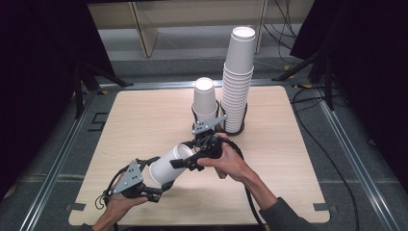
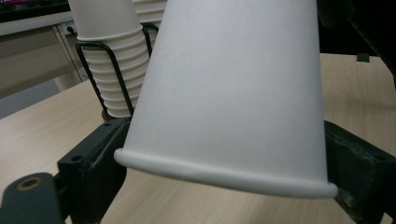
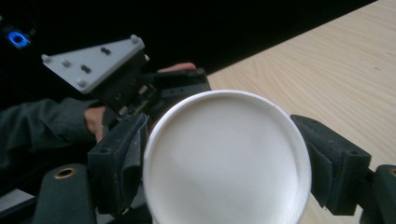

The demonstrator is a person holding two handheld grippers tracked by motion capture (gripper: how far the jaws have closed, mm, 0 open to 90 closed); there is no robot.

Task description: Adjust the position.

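Observation:
A white paper cup (image 1: 168,164) lies tilted above the wooden table (image 1: 139,120), held from both ends. My left gripper (image 1: 158,177) is shut on it near the rolled rim; in the left gripper view the cup (image 2: 233,93) sits between both jaws of the gripper (image 2: 224,156). My right gripper (image 1: 186,157) is shut on the narrower base end. In the right gripper view the cup's round base (image 3: 224,158) faces the camera, with a pad (image 3: 123,156) pressed on each side.
Two stacks of white cups stand in black wire holders at the back middle: a short stack (image 1: 204,98) and a tall stack (image 1: 238,79). The short stack (image 2: 112,70) rises behind the held cup. Cables trail off the table's right side.

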